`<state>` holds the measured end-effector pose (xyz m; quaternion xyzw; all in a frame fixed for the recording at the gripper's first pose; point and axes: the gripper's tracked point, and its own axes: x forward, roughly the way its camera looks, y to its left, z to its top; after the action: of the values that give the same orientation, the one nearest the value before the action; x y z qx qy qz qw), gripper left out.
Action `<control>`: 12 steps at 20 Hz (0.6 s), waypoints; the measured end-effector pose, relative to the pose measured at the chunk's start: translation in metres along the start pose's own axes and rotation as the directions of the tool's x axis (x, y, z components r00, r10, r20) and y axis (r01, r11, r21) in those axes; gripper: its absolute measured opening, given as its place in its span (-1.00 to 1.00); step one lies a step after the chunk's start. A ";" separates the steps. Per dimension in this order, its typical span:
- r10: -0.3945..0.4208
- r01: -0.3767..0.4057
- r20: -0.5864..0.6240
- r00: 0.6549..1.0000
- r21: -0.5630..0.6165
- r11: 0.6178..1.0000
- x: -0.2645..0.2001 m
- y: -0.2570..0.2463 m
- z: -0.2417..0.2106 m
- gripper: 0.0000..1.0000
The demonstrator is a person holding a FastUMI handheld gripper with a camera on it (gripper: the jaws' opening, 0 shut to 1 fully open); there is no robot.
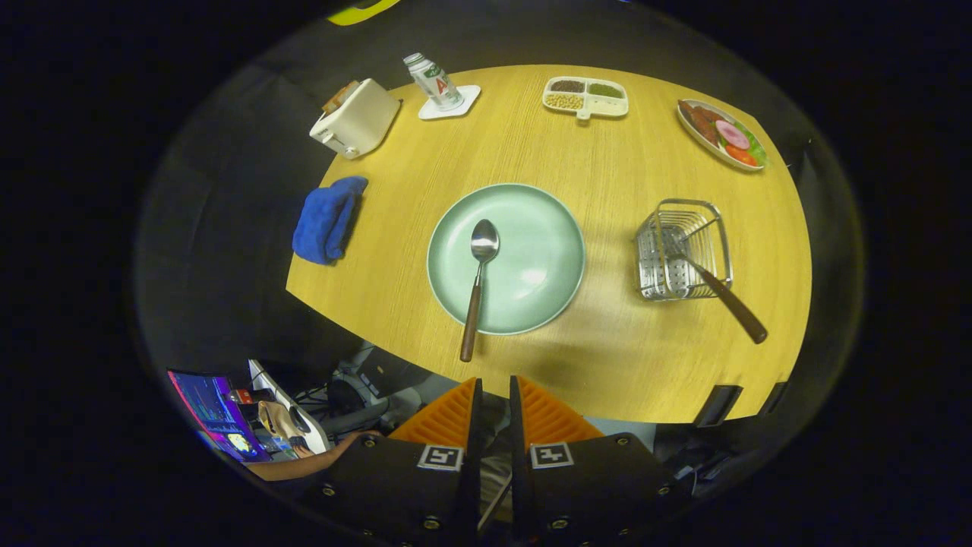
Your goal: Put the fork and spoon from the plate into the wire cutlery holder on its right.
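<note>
So the wooden-handled fork (717, 285) is already leaning in the silver wire cutlery holder (683, 249) at right of frame, handle sticking out. The wooden-handled steel spoon (477, 282) waits on the pale green round plate (547, 251) mid-frame. The gripper (493, 403) hovers high, jaws nearly closed, holding nothing.

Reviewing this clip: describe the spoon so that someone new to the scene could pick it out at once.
Start at the round green plate mid-table, beyond the gripper, whose fingers are nearly closed on nothing. The spoon lies on its left half, brown handle overhanging the near rim. The fork, alike in handle, leans in the wire holder.
</note>
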<state>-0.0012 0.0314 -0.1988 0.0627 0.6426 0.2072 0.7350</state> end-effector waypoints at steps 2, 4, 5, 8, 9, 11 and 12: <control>0.011 -0.011 -0.028 1.000 0.001 1.000 0.015 0.008 -0.004 -0.64; 0.016 -0.016 -0.040 0.999 0.002 1.000 0.025 0.013 -0.005 -0.64; 0.017 -0.017 -0.043 0.999 0.001 1.000 0.029 0.015 -0.004 -0.64; 0.010 -0.010 -0.055 0.998 0.001 1.000 0.043 0.017 -0.001 -0.64; 0.000 0.000 -0.059 0.998 0.000 1.000 0.049 0.016 0.000 -0.64; -0.016 0.016 -0.065 0.998 0.003 1.000 0.061 0.017 0.002 -0.64; -0.014 0.015 -0.069 0.997 0.006 1.000 0.068 0.019 0.002 -0.64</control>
<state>0.0026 0.0751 -0.2539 0.0532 0.6687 0.2018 0.7136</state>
